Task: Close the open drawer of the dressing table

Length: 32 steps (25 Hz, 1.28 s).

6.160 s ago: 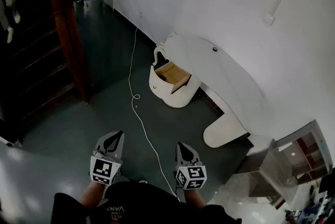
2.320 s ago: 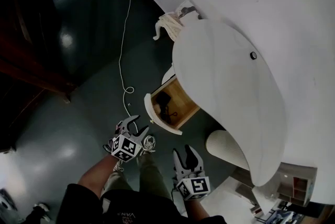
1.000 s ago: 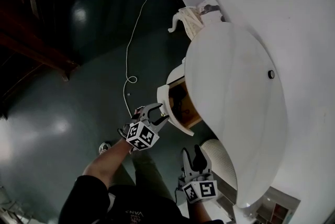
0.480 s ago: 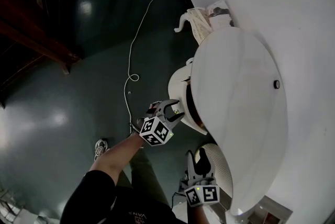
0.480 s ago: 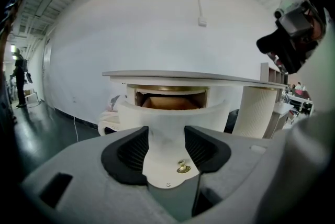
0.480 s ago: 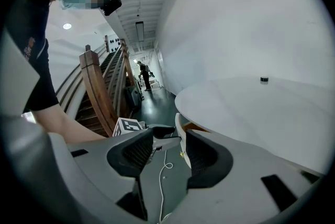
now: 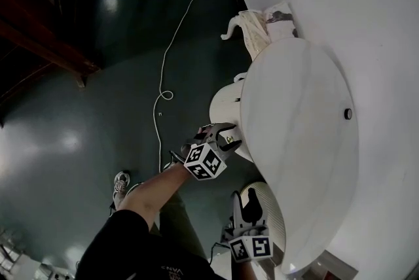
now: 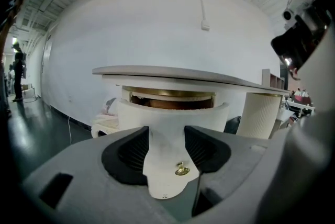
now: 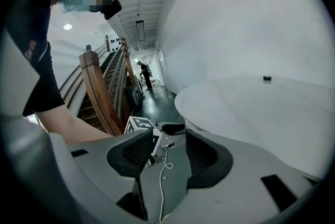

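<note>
Drawer (image 8: 167, 118): it is presenting a white curved front with one small brass knob (image 8: 182, 169) low on it. It is sitting beneath the white oval desk (image 7: 294, 161), at the end nearer the cable (image 7: 165, 76), and is almost fully in. A narrow strip of brown interior is showing between its upper edge and the desk top.

Left gripper (image 7: 226, 136): it is pointing at the drawer front with its jaws standing apart. The knob is showing between them, and nothing is clenched. Whether the jaw tips are touching the front cannot be told.

Right gripper (image 7: 249, 195): it is hanging lower, beside the ribbed pedestal (image 7: 268, 203). Its jaws are released and holding nothing.

Hidden or unclear: the desk top is covering the drawer body in the head view, and the contents are not showing. The person's body is running off the bottom edge.

Count: one drawer, one knob, two grippers and one white cable lying looped on the dark floor. One small dark round item (image 7: 347, 114) is sitting on the desk, and one shoe (image 7: 120, 182) is showing.
</note>
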Each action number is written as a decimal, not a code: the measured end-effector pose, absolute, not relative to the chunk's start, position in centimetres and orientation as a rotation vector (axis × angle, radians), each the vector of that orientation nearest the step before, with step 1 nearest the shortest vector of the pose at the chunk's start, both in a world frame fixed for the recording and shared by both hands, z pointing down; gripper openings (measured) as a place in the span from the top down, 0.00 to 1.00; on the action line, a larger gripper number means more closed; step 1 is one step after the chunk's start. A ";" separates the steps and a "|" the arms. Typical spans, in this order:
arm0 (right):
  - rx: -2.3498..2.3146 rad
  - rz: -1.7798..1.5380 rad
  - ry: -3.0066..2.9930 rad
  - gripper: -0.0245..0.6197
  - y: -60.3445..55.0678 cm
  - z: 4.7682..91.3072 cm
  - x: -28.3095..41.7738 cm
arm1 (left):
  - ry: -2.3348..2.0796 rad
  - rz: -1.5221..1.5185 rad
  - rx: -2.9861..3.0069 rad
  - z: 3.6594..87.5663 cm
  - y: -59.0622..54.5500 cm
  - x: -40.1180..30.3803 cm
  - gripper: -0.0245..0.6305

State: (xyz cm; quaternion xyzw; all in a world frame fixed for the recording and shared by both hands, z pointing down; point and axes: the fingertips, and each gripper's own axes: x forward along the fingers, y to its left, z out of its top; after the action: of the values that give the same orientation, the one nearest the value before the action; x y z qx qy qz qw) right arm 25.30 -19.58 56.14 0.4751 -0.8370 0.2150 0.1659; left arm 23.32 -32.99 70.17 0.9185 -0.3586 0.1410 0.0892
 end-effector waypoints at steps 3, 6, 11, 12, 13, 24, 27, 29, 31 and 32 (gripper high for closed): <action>1.358 0.611 -2.375 0.65 -20.0 56.2 25.2 | -1.056 0.416 2.749 70.0 -33.7 23.9 0.63; 1.364 0.615 -2.374 0.65 -20.3 56.3 25.2 | -1.035 0.412 2.762 70.0 -34.5 24.4 0.63; 1.378 0.631 -2.371 0.65 -20.6 56.4 25.8 | -0.990 0.406 2.777 70.0 -35.6 25.6 0.63; 1.385 0.633 -2.377 0.65 -20.7 56.3 25.9 | -0.980 0.404 2.782 70.0 -35.8 25.7 0.63; 1.393 0.637 -2.388 0.65 -20.9 56.1 25.9 | -0.973 0.403 2.788 69.9 -36.0 25.9 0.63; 1.419 0.659 -2.323 0.66 -20.5 57.8 27.9 | -0.888 0.363 2.840 70.0 -37.2 27.1 0.62; 1.412 0.664 -2.333 0.65 -20.8 57.8 27.6 | -0.876 0.367 2.846 69.9 -37.6 27.2 0.62; 1.407 0.669 -2.338 0.65 -20.8 57.9 27.3 | -0.868 0.374 2.848 69.9 -37.6 27.3 0.62; 1.406 0.674 -2.345 0.65 -20.7 57.8 26.7 | -0.873 0.389 2.847 69.9 -37.5 27.2 0.62; 1.407 0.672 -2.347 0.66 -20.7 57.6 26.4 | -0.884 0.398 2.847 69.9 -37.5 27.0 0.61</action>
State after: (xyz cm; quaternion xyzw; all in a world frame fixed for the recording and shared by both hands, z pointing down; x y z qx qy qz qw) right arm 26.40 -20.73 57.62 0.4926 -0.8222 0.2354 0.1611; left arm 27.00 -37.46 69.86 0.9445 -0.2932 0.1321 0.0667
